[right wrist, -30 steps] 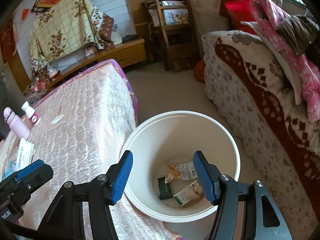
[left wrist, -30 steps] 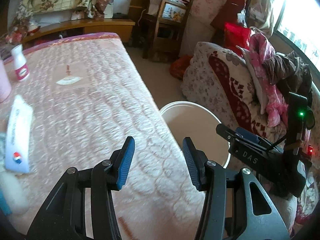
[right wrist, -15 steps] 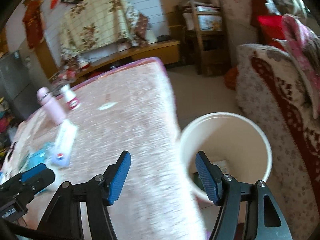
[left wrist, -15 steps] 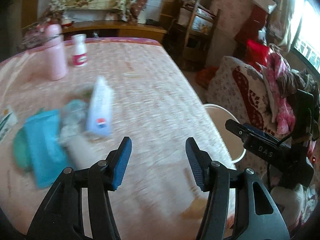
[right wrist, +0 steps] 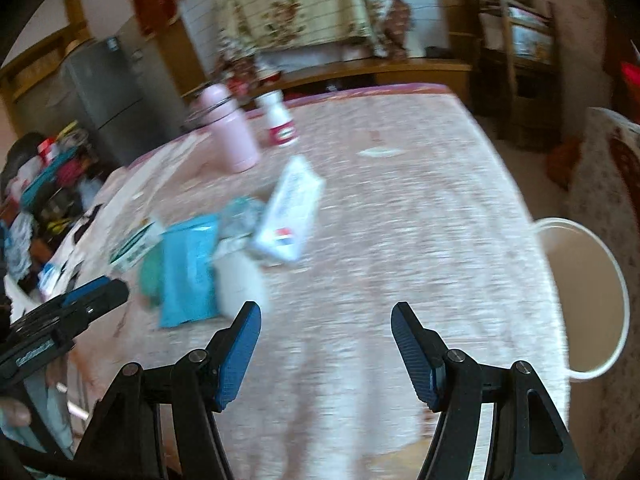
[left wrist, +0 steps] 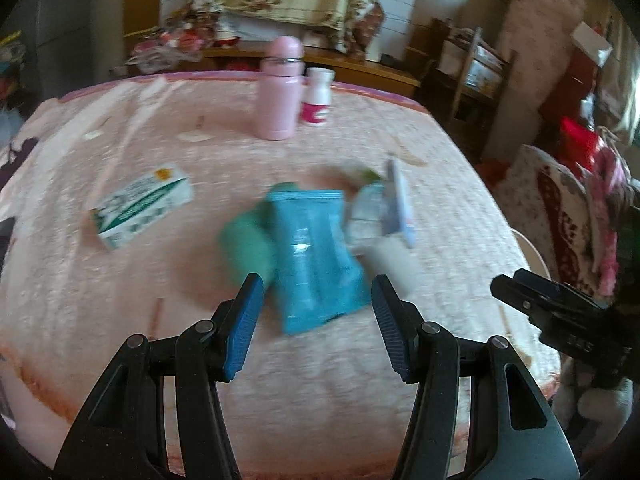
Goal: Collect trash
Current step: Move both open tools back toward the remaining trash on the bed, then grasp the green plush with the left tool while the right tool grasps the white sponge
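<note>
A blurred heap of trash lies mid-table on the pink quilted cloth: a blue packet (left wrist: pixel 314 254) (right wrist: pixel 188 272), a green wrapper (left wrist: pixel 248 244) under its left side, a white crumpled piece (left wrist: pixel 390 256) and a white carton with a red-blue mark (left wrist: pixel 398 200) (right wrist: pixel 290 210). A green-and-white box (left wrist: pixel 140 206) (right wrist: pixel 134 246) lies apart to the left. My left gripper (left wrist: pixel 316 322) hangs open just short of the blue packet, nothing between its fingers. My right gripper (right wrist: pixel 326 350) is open over bare cloth, right of the heap. The white bucket (right wrist: pixel 592 300) stands off the table's right edge.
A pink bottle (left wrist: pixel 280 88) (right wrist: pixel 232 132) and a small white bottle with a red label (left wrist: pixel 318 98) (right wrist: pixel 280 120) stand at the table's far side. A floral sofa (left wrist: pixel 560 208) piled with clothes is on the right. A wooden chair (right wrist: pixel 516 56) and bench stand behind.
Both grippers have swung left, away from the bucket and over the table. The trash heap, at the left edge before, now sits ahead of the left gripper. The bucket has slid to the right edge.
</note>
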The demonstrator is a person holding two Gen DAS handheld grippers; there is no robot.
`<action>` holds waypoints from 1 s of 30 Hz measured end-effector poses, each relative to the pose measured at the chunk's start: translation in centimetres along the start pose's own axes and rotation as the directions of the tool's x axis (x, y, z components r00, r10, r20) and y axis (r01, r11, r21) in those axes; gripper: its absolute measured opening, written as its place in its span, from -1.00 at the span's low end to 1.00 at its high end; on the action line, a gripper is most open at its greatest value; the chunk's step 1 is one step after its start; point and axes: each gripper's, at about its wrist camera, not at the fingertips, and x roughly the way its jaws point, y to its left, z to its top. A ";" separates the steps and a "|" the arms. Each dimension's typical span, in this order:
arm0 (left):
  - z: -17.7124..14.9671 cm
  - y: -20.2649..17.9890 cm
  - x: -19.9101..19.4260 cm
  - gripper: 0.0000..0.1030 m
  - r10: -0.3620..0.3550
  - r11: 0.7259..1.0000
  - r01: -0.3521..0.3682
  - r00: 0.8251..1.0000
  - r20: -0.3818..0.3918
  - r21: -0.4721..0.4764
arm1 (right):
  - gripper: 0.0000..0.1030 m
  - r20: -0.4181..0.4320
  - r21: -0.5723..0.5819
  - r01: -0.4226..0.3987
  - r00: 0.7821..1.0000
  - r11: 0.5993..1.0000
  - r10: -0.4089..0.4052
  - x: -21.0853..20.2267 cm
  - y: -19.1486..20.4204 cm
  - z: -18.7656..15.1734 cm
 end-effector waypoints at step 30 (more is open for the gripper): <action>2.6 5.3 7.9 0.06 -0.013 0.998 0.008 0.995 -0.094 -0.054 | 0.00 -0.154 -0.086 -0.115 0.983 0.990 0.101 9.4 5.1 1.7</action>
